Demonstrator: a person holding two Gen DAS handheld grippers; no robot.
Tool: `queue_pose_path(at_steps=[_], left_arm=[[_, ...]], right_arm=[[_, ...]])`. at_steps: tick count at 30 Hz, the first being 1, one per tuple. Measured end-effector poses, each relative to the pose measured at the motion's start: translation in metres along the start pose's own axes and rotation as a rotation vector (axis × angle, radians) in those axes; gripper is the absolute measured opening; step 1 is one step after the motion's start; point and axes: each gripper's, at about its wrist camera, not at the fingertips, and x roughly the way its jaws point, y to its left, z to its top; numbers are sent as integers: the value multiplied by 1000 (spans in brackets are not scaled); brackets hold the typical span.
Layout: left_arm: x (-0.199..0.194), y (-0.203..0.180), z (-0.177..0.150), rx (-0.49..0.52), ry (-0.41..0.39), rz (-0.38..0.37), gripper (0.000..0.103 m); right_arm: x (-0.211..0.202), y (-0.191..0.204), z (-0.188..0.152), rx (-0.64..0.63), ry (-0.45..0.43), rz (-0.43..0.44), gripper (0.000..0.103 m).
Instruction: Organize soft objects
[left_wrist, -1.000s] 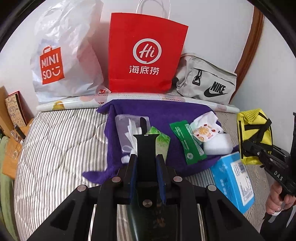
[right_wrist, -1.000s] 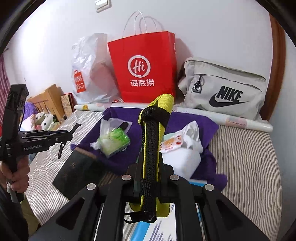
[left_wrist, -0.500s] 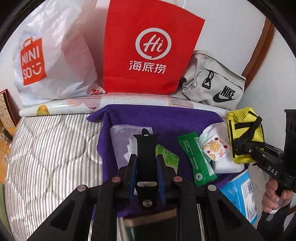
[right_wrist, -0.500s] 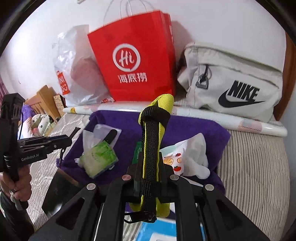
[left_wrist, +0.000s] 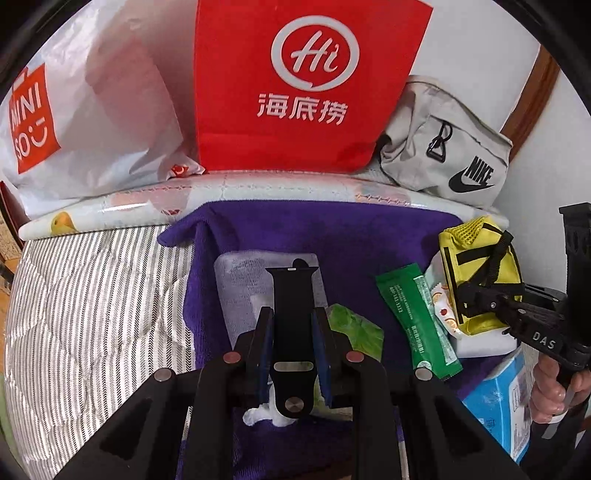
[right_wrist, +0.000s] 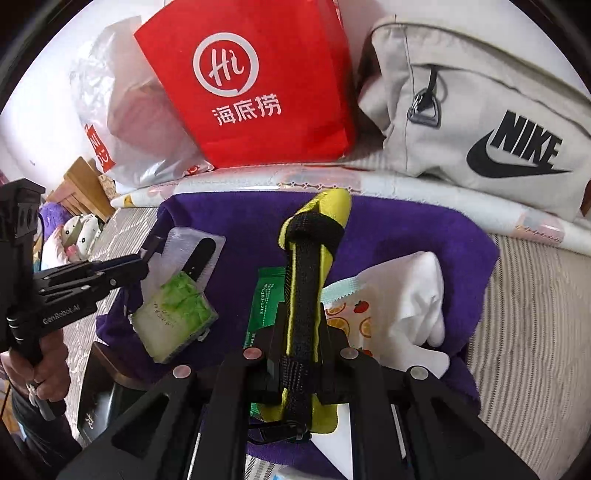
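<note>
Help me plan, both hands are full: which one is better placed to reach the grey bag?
Right, probably. The right gripper, shut on the yellow pouch, sees the grey bag close ahead; the left gripper, holding the watch strap, faces the red bag.

Purple fleece towel (left_wrist: 332, 236) at centre; red paper bag (left_wrist: 306, 85), white logo, 12 o'clock; grey-striped white quilted bedcover (left_wrist: 92, 295) 9 o'clock; yellow mesh pouch (left_wrist: 480, 266), black straps, 3 o'clock.

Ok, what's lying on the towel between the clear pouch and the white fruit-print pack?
In the left wrist view, a light green packet and a dark green sachet lie between the clear pouch and the fruit-print pack.
</note>
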Motion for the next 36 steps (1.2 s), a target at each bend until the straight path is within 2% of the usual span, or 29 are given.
queue_pose_path(at_steps=[2,9,12,14,16,18,20,22,29,36], left_arm=[[4,1,0,-2,8,1,20],[9,2,-1,-6,34,6,20],[10,1,-2,-6,45,13,20],[9,2,-2,-10,54,13,20],[8,3,-2,-15,60,7,20],[6,3,-2,-23,73,-6,26],[2,5,-2,-35,75,-24,44],[-6,5,-3,-40,60,-37,55],[-39,-5,-9,-23,32,-4,62],[-83,-10,-25,-50,8,2,68]], right_arm=[[2,-1,0,7,6,14,12],[2,4,3,-27,0,-33,13],[2,4,5,-39,8,-60,24],[0,4,4,-48,0,-81,36],[-3,4,3,-55,-8,-94,37],[-7,5,2,-59,-10,-100,38],[-11,6,2,-61,-14,-104,41],[-17,8,0,-65,-27,-115,46],[-55,16,-6,-62,-107,-145,64],[-100,31,-23,-43,-154,-134,65]])
